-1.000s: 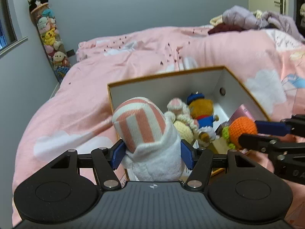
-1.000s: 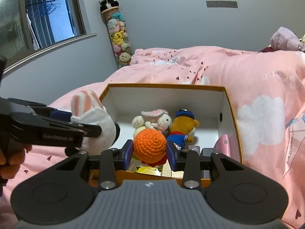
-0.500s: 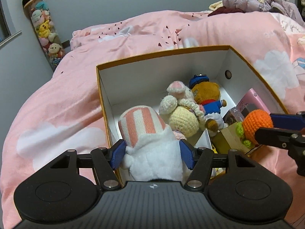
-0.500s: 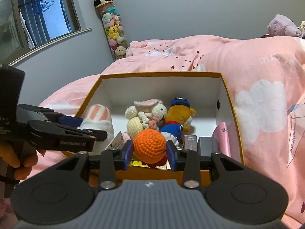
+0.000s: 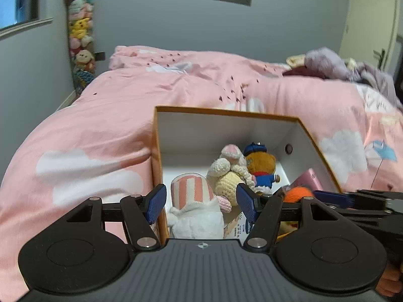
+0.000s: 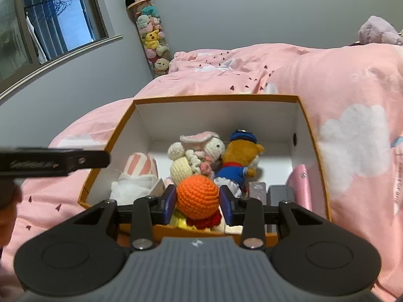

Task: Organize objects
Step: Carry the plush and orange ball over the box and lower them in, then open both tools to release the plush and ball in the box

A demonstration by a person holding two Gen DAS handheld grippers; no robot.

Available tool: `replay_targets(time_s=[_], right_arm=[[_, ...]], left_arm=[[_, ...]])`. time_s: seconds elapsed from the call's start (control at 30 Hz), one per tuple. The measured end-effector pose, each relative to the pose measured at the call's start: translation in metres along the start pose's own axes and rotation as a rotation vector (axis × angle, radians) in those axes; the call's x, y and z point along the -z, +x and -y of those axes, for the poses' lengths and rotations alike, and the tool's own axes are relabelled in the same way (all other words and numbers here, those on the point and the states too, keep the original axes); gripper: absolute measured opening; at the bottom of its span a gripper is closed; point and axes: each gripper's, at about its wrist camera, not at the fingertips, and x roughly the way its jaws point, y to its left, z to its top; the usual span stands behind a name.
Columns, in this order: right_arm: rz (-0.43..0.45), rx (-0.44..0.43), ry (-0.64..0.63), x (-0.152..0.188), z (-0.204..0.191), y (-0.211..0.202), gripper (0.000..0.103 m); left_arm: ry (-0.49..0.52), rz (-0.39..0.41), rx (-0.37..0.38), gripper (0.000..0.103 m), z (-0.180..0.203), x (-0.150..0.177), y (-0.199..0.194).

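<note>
- Our left hand-held gripper (image 5: 201, 202) is wide open now. Its blue pads (image 5: 156, 202) stand clear on either side of the striped plush (image 5: 194, 209) without touching it.
- That striped plush, pink-and-white on top with a fluffy white bottom, sits inside the orange box (image 5: 226, 112), right against the left wall in the near corner.
- Our right hand-held gripper (image 6: 197, 202) is clamped on the orange crochet ball (image 6: 197, 196), pads pressing both sides, and it has just been squeezing in a bit tighter. The ball hangs over the near edge of the box, above the stuff inside.
- Further in we've got a cream crochet bunny (image 6: 191, 161) leaning on a brown bear in blue uniform (image 6: 239, 161), touching each other in the middle.
- A pink flat case (image 6: 299, 188) stands along the right wall, with a couple of small grey boxes (image 6: 277, 195) just beside it.
- The box sits on the bed's pink duvet (image 5: 100, 130).
</note>
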Motion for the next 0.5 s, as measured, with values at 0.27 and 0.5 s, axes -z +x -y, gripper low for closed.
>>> replay_targets(time_s=[0.27, 0.5], right_arm=[[-0.063, -0.032, 0.047, -0.008, 0.001, 0.029, 0.03], [-0.063, -0.021, 0.042, -0.002, -0.004, 0.019, 0.031]], left_arm=[[-0.094, 0.014, -0.031, 0.072, -0.012, 0.012, -0.015], [-0.09, 0.005, -0.004, 0.072, -0.006, 0.022, -0.023]])
